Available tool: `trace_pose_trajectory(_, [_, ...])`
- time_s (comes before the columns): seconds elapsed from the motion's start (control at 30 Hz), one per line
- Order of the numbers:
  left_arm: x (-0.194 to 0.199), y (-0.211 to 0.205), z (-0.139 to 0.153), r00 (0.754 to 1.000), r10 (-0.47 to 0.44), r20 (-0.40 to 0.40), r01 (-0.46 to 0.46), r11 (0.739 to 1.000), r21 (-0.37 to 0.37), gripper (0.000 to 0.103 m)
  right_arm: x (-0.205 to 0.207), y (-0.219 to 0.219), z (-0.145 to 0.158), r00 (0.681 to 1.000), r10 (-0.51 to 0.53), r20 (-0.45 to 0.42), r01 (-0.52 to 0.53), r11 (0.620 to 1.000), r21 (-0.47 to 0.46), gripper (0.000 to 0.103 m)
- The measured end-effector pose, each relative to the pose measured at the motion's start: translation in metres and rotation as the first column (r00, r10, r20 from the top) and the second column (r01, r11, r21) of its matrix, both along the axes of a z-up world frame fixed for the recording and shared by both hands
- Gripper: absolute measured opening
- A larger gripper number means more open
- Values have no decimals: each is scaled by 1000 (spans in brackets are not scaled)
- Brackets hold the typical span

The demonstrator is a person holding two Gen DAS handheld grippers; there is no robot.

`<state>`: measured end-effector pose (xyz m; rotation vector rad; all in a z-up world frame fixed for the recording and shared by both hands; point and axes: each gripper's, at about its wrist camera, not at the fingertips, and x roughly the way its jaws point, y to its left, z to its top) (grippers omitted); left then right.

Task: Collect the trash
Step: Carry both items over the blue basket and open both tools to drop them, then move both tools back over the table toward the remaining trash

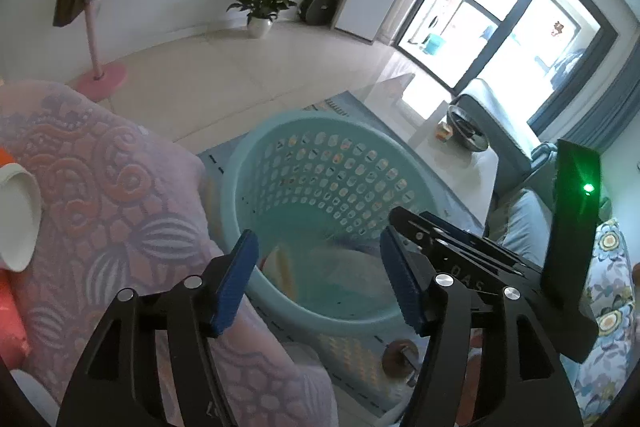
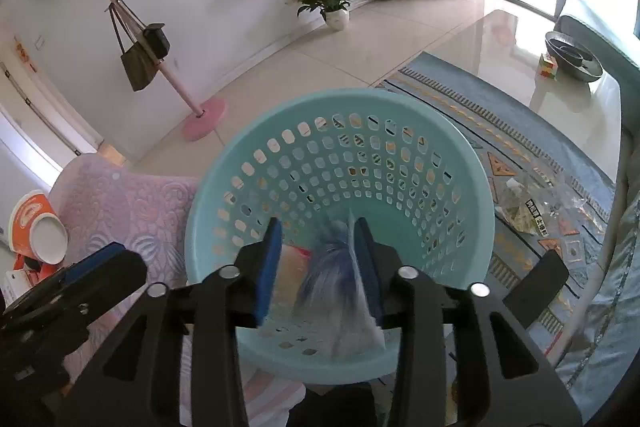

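A light teal perforated basket [image 1: 332,187] [image 2: 400,163] stands on the rug beside the pink sofa. My left gripper [image 1: 320,283] is open and empty above the basket's near rim. My right gripper [image 2: 318,267] is open over the basket's mouth. A blurred blue and white wrapper [image 2: 340,275] hangs against its right pad and is dropping into the basket. Pale wrappers [image 1: 304,267] lie at the basket's bottom. A clear plastic bag with a label [image 2: 528,207] lies on the rug right of the basket. The right gripper's body [image 1: 460,243] shows in the left wrist view.
A pink patterned sofa cover [image 1: 100,195] is at the left. A glass coffee table [image 2: 520,59] with a metal bowl [image 2: 572,55] stands at the right. A brown object [image 1: 400,355] lies on the rug near the basket. A pink coat stand [image 2: 200,111] is on the tiled floor.
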<state>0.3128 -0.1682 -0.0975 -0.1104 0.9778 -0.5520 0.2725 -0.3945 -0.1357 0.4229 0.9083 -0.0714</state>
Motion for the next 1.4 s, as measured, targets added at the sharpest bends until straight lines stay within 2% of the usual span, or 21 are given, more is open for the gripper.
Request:
trace_pose_trajectory(0.1, [-11,1,9,1000,1,19,-1,1000,-10,66,-6,2,7,1000,1,14,-1,1000,0,41])
trace_pose_trajectory(0.4, [-53,25,49,992,22,126,-16,998,-55,66,-30,32,48,995,52,85,-50,999,-21,41])
trace_pose_trajectory(0.63, [-98,65,85,969,96,226,-77,993,-90,66,-57,82,89,973,147,179,-137,988,-65,41])
trace_pose_trajectory(0.77, [-125,95,103,948,157,278,-132,986,-107,66,-71,113,104,950,217,223,-202,975,-89,41])
trace_pose_trajectory(0.9, [-148,133,117,918,237,319,-208,971,-120,66,-82,150,117,918,298,263,-275,954,-121,47])
trace_pose_trajectory(1.07, [-167,185,126,879,331,345,-308,944,-120,66,-94,200,123,865,412,286,-386,911,-143,49])
trace_pose_trajectory(1.13, [-171,209,126,863,377,338,-355,926,-126,66,-98,216,120,851,445,280,-418,896,-153,57])
trace_pose_trajectory(1.27, [-174,243,120,843,439,312,-419,898,-133,66,-106,246,108,828,504,245,-487,864,-131,63])
trace_pose_trajectory(1.37, [-175,265,113,835,470,287,-448,883,-142,64,-111,264,98,820,528,220,-522,848,-88,70])
trace_pose_trajectory(1.4, [-174,268,112,836,469,285,-448,883,-141,64,-112,270,95,819,532,214,-529,845,-76,76])
